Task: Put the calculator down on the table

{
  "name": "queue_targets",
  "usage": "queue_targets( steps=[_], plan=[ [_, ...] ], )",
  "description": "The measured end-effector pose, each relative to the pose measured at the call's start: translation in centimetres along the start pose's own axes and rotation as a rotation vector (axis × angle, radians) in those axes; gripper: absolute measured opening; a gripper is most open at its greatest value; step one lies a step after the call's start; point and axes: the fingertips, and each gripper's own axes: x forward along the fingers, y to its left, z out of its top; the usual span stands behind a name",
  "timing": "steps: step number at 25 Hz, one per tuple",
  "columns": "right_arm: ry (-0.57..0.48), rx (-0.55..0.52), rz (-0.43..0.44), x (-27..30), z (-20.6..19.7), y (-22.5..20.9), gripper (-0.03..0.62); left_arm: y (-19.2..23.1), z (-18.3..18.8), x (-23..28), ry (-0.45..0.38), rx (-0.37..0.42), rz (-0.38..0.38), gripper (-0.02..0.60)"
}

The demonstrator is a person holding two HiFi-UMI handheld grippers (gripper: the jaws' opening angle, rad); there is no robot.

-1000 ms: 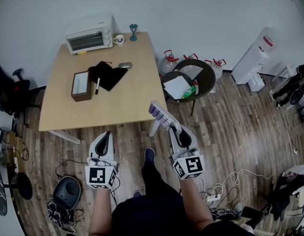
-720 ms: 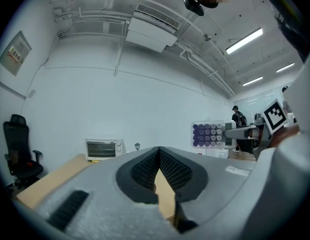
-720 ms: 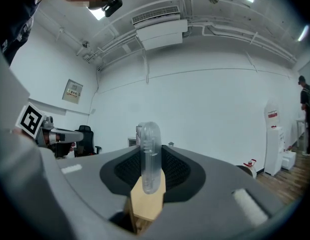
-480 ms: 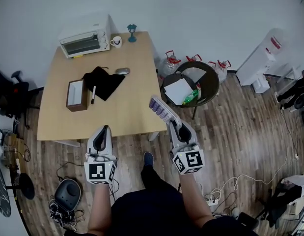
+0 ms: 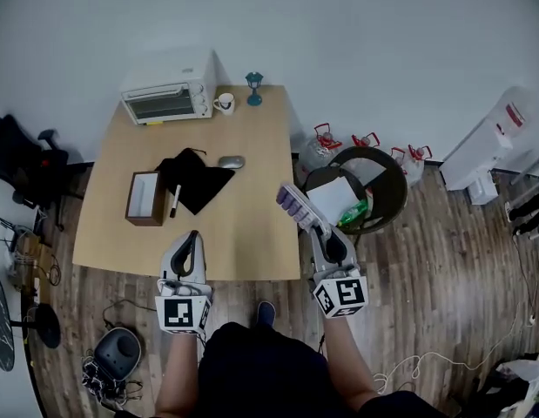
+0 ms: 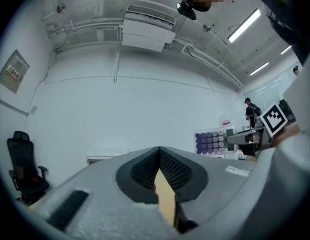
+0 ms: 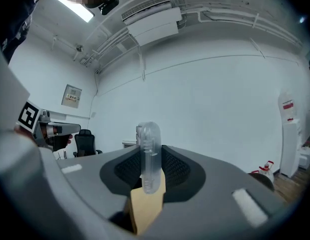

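The calculator (image 5: 295,206), pale with purple keys, sticks out forward from my right gripper (image 5: 320,230), which is shut on its lower end above the near right corner of the wooden table (image 5: 252,225). In the right gripper view the calculator (image 7: 148,144) stands edge-on between the pads of the right gripper (image 7: 148,176). My left gripper (image 5: 192,237) is shut with nothing in it and reaches just over the table's near edge. The left gripper view shows the left gripper (image 6: 159,153) with pads together, and the calculator (image 6: 211,141) off to the right.
On the table lie a wooden box (image 5: 145,198), a black cloth (image 5: 198,181) with a pen (image 5: 175,200), a mouse (image 5: 231,161), a toaster oven (image 5: 169,97), a mug (image 5: 224,104) and a small teal lamp (image 5: 254,85). A round chair (image 5: 378,168) holding papers stands right of the table.
The table has come closer to me. Both grippers, which hung over the floor short of it, now reach its near edge. The calculator stays in the right gripper.
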Motion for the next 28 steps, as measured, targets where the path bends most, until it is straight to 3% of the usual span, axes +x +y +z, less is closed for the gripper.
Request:
queue_targets(
  steps=[7,15,28],
  plan=[
    [0.008,-0.006,0.037,4.5,-0.1,-0.5,0.11,2.9,-0.9,3.1,0.007,-0.025,0.043,-0.003],
    [-0.02,-0.017,0.039,9.3,1.5,-0.3,0.11,6.2,0.1,7.1,-0.044,-0.04,0.032,-0.003],
    [-0.033,-0.018,0.032,13.7,1.8,0.4,0.11,8.8,-0.2,10.8,-0.051,-0.036,-0.004,-0.003]
  ],
)
